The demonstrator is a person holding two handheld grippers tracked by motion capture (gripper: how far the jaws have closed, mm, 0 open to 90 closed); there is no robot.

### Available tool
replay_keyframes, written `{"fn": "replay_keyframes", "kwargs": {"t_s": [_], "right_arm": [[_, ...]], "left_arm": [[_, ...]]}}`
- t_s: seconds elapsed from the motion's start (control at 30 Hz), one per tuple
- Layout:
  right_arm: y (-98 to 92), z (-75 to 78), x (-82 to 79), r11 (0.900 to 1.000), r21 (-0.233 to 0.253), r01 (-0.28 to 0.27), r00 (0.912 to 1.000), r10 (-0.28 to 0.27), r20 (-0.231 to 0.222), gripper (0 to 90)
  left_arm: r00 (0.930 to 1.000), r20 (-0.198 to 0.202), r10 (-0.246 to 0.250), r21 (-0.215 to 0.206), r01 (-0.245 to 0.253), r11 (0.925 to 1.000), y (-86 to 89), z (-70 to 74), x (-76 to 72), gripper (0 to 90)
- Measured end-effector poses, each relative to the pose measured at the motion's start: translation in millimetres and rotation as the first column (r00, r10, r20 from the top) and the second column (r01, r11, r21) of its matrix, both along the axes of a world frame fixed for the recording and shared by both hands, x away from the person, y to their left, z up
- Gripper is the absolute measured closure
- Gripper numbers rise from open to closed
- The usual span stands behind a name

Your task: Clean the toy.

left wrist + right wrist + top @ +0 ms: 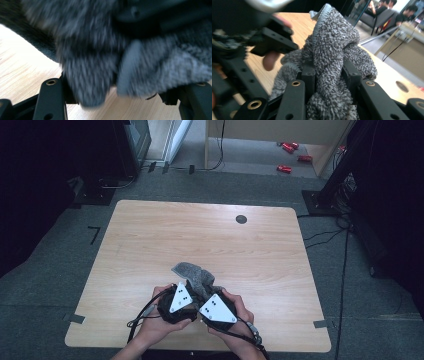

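A person sits at a wooden table holding a gripper in each hand, both working a fuzzy grey towel that lies bunched near the table's front edge, at about six o'clock from the table's centre.

In the high view, the left gripper and the right gripper sit side by side, almost touching, with the towel rising from between them toward twelve o'clock.

The right gripper has its jaws closed most of the way on a thick fold of the towel, pinching it firmly. The left gripper has towel pressed close between its jaws; this view is blurred, so I cannot tell whether it truly has hold.

The step in hand looks like gathering or folding the towel, with both tools meeting at one bunch. The next move probably calls for the left gripper to secure a separate edge, then for the two to draw apart so the cloth spreads flat.

The right gripper view shows the towel's ribbed hem standing up at twelve o'clock and a fingertip on the other tool at nine o'clock. The high view alone gives the towel's place on the table.
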State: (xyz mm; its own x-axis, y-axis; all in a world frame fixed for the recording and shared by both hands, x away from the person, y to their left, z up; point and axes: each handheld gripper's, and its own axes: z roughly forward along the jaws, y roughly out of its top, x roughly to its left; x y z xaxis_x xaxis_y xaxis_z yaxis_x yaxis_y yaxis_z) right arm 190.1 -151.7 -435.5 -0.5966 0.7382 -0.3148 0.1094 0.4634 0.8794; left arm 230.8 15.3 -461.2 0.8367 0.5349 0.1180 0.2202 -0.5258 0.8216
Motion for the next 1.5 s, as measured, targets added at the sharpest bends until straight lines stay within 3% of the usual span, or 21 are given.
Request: {"fn": "replay_keyframes", "kwargs": {"t_s": [0.1,0.2,0.33,0.4,0.47,0.6,0.77,0.83,0.9,0.97,1.03,1.07,1.17,1.23,1.33,1.37,1.4,1.43,1.5], "right_arm": [[-18.8,2.5,10.8,0.994,0.095,0.055,0.9975,-0.051,-0.050,69.6],[-35.4,4.7,17.2,0.986,0.110,0.127,0.9904,-0.120,-0.069,69.8],[-51.7,4.0,25.0,0.967,0.222,0.121,0.9842,-0.088,-0.154,69.7],[-58.0,1.1,28.9,0.957,0.262,0.127,0.9795,-0.079,-0.185,69.8],[-64.2,-1.8,31.6,0.940,0.318,0.123,0.9736,-0.053,-0.222,69.8],[-74.8,-1.7,36.0,0.914,0.389,0.118,0.9636,-0.011,-0.267,69.6],[-75.6,8.5,31.7,0.884,0.463,0.069,0.9681,0.053,-0.245,69.3],[-73.0,13.7,28.1,0.876,0.480,0.037,0.9727,0.079,-0.218,68.9],[-71.8,16.7,25.3,0.876,0.481,0.021,0.9781,0.081,-0.192,68.2],[-73.3,15.8,25.7,0.875,0.483,0.024,0.9767,0.082,-0.198,68.3],[-74.4,11.0,28.1,0.881,0.472,0.044,0.9746,0.066,-0.214,68.8],[-75.2,8.6,29.4,0.882,0.469,0.051,0.9734,0.061,-0.221,68.8],[-78.3,8.9,30.6,0.873,0.483,0.059,0.9695,0.065,-0.236,68.8],[-78.3,12.5,29.3,0.865,0.500,0.044,0.9705,0.082,-0.227,68.8],[-76.2,19.5,25.2,0.829,0.559,0.000,0.9659,0.144,-0.215,68.8],[-75.1,21.6,24.0,0.823,0.568,-0.017,0.9658,0.161,-0.203,68.7],[-73.9,23.4,22.8,0.822,0.569,-0.026,0.9657,0.168,-0.198,68.7],[-73.3,24.2,22.3,0.830,0.557,-0.026,0.9664,0.163,-0.198,68.7],[-74.5,22.4,23.2,0.830,0.557,-0.010,0.9657,0.153,-0.210,68.8]], "left_arm": [[1.0000,0.004,-0.005,-0.002,0.005,1.0000,1.0,1.0,0.5,34.8],[0.9999,0.002,-0.013,-0.023,0.013,0.9996,2.2,0.1,1.4,34.8],[0.9994,0.012,-0.033,-0.087,0.034,0.9956,5.7,2.8,1.0,34.8],[0.9979,0.014,-0.063,-0.152,0.065,0.9863,11.0,6.0,1.3,34.8],[0.9966,0.016,-0.081,-0.227,0.083,0.9703,17.0,9.7,1.6,34.8],[0.9957,0.029,-0.089,-0.283,0.093,0.9547,23.8,12.5,2.7,34.8],[0.9938,0.056,-0.096,-0.234,0.106,0.9665,17.8,9.0,-0.4,34.7],[0.9930,0.058,-0.103,-0.224,0.114,0.9680,15.6,8.1,-2.0,34.8],[0.9926,0.066,-0.102,-0.229,0.114,0.9666,15.2,9.2,-3.7,34.7],[0.9912,0.082,-0.104,-0.252,0.121,0.9602,17.9,12.4,-4.9,34.8],[0.9899,0.086,-0.112,-0.298,0.133,0.9453,22.9,16.1,-5.1,34.8],[0.9900,0.089,-0.110,-0.307,0.132,0.9424,24.5,17.1,-4.8,34.8],[0.9897,0.089,-0.112,-0.320,0.135,0.9379,26.0,16.5,-3.9,34.8],[0.9894,0.082,-0.119,-0.311,0.139,0.9402,23.7,14.6,-3.7,34.8],[0.9897,0.074,-0.123,-0.287,0.139,0.9479,18.6,10.9,-4.8,34.8],[0.9897,0.074,-0.123,-0.281,0.139,0.9495,17.5,10.4,-5.4,34.8],[0.9895,0.076,-0.123,-0.282,0.140,0.9493,17.2,10.7,-5.9,34.8],[0.9892,0.075,-0.126,-0.292,0.142,0.9458,17.9,11.9,-6.1,34.8],[0.9882,0.072,-0.135,-0.331,0.152,0.9312,22.2,15.8,-5.9,34.8]]}}
